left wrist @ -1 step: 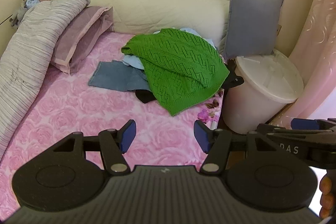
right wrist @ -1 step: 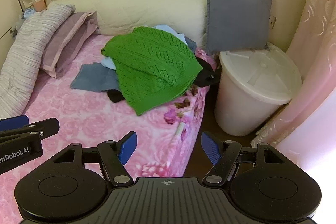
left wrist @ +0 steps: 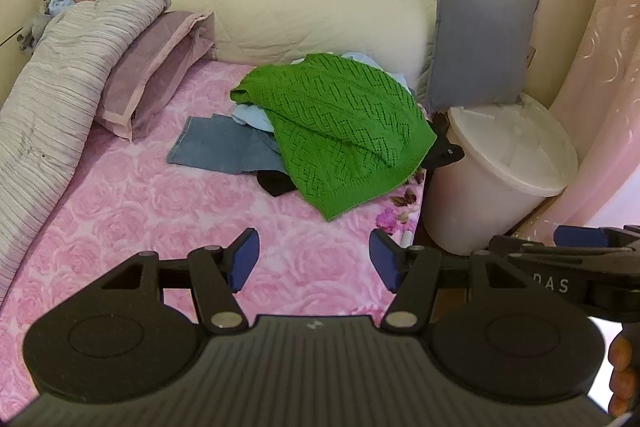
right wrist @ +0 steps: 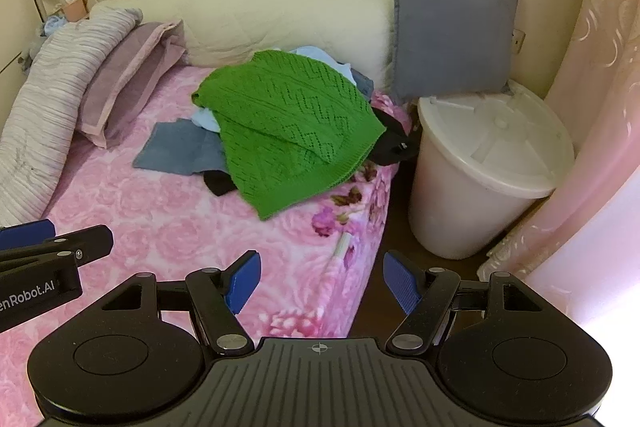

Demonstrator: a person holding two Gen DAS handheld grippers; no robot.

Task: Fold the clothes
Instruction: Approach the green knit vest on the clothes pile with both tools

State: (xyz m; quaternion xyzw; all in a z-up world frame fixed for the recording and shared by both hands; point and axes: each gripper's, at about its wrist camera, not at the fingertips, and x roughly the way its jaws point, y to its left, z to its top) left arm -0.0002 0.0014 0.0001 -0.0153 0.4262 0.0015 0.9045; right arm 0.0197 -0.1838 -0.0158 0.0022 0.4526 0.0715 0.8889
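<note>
Both tongs hang over the near end of the bed, well short of the clothes. On the left gripper [left wrist: 314,259] the blue pads stand wide apart with nothing between them, above the pink rose-print bedspread [left wrist: 160,211]. On the right gripper [right wrist: 322,281] the pads are just as wide apart and empty, out over the bed's near corner and the dark floor beside it.

Ahead of both, toward the bed's right side, lies the heap of clothes. A green knit sweater [left wrist: 340,131] is draped on top, its lower edge spilling toward the bed's edge. Under it show a pale blue garment [left wrist: 252,117], a flat blue-grey piece [left wrist: 220,147] spread to the left, and black fabric [left wrist: 276,183] poking out on both sides.

Just right of the bed stands a white bin [right wrist: 472,187] with its lid on, so its contents are hidden. A grey cushion [right wrist: 452,27] leans upright behind it. Pillows [left wrist: 152,75] and a striped duvet [left wrist: 60,99] line the bed's left side.
</note>
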